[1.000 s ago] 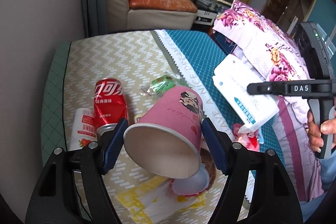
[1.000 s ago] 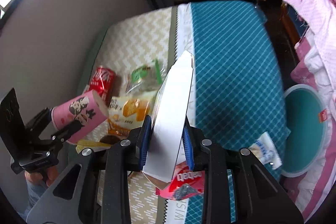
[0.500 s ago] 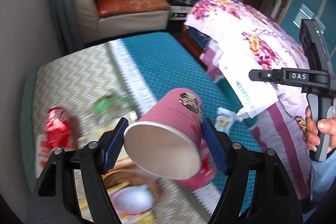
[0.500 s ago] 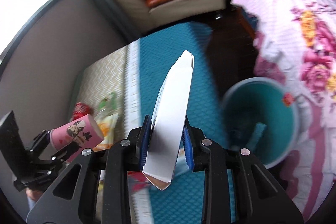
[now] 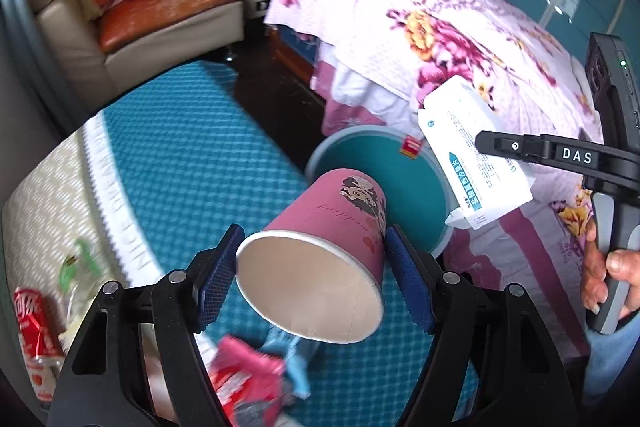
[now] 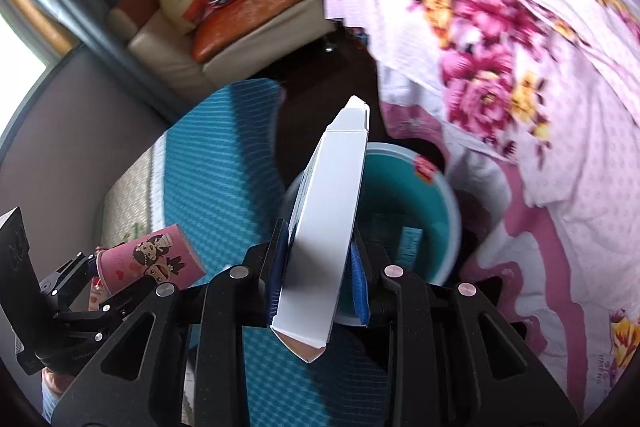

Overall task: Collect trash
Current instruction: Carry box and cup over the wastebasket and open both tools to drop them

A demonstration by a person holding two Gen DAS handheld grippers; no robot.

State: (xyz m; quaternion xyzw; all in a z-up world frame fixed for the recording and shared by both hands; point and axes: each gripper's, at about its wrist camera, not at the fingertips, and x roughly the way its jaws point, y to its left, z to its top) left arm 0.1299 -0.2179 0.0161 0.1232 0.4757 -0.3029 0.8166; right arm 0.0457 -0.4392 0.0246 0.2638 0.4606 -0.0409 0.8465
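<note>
— Trash first: where is the pink paper cup [image 5: 320, 251]?

— In my left gripper [image 5: 310, 281], lower centre of the left wrist view. The jaws stand wide, both blue pads pressed on the cup's sides, its open mouth facing the camera.

— And the white carton [image 6: 326, 227]?

— Clamped edge-on in my right gripper [image 6: 318, 277], jaws narrow, centre of the right wrist view. In the left view it sits at right, above my hand [image 5: 608, 279].

— The teal bin [image 6: 424, 203]?

— On the floor, just beyond the carton, between the blue mat [image 5: 188, 163] and the floral bedspread [image 5: 420, 27]. A red can [image 5: 34, 327] and wrappers [image 5: 248, 383] lie at lower left and bottom, blurred.
</note>
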